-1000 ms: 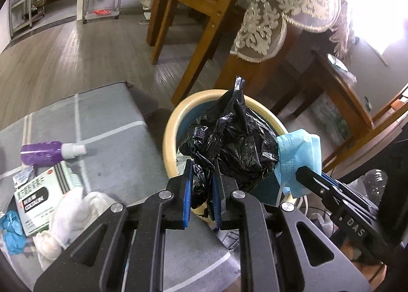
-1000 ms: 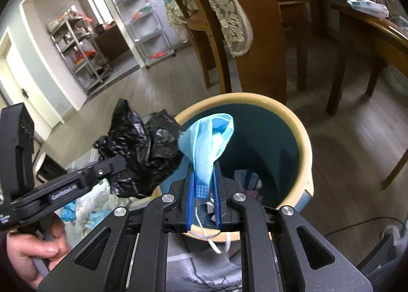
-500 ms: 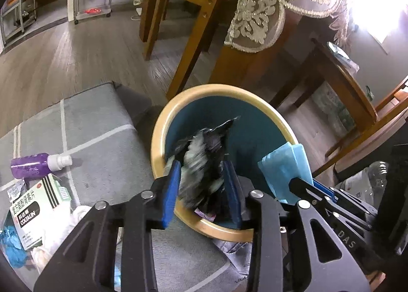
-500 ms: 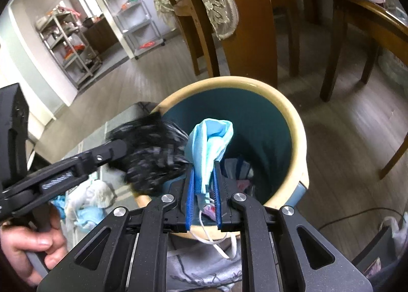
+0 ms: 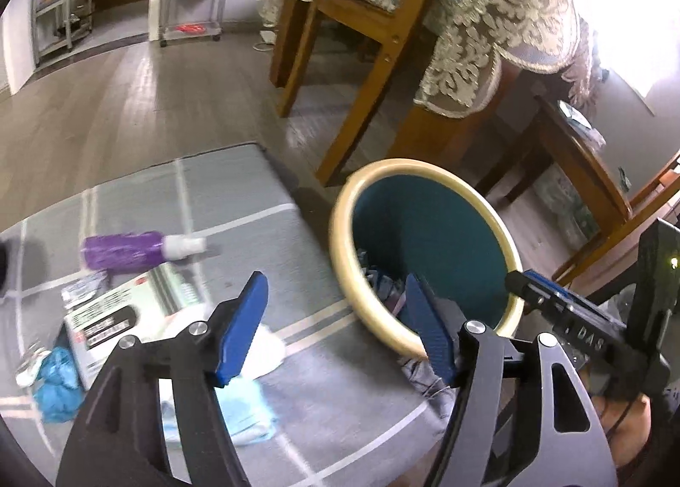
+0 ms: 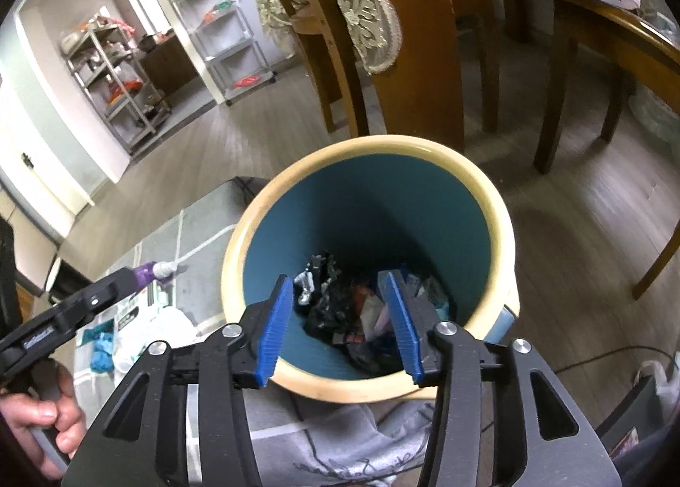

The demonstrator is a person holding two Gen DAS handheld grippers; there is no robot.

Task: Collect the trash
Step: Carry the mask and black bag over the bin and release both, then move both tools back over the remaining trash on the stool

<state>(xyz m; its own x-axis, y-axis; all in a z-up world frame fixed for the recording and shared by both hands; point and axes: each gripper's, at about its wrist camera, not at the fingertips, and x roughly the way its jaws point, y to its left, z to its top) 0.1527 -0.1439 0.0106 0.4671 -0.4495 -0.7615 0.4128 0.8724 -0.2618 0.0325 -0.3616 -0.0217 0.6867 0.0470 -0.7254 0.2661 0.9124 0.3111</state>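
A teal bin with a cream rim [image 5: 340, 232] [image 6: 501, 232] stands beside a grey mat [image 5: 238, 198]. A crumpled black bag [image 6: 327, 300] lies inside it among other trash. My left gripper [image 5: 335, 325] is open and empty, over the mat at the bin's near-left rim. My right gripper [image 6: 340, 317] is open and empty, just above the bin's near rim; it also shows in the left wrist view [image 5: 565, 312]. On the mat lie a purple bottle [image 5: 127, 251], a white and green box [image 5: 123, 312], white tissue [image 5: 263, 351], a light blue mask [image 5: 242, 414] and a crumpled blue piece [image 5: 55, 385].
Wooden chairs [image 5: 361, 41] and a table with a lace cloth [image 5: 488, 19] stand just behind the bin. More chair legs [image 6: 565, 83] are to the right. Metal shelf racks [image 6: 123, 75] stand far off across the wooden floor.
Both grippers opened. The black bag left my left gripper and the blue mask left my right gripper; the bag now lies in the bin. My left gripper swung left toward the mat.
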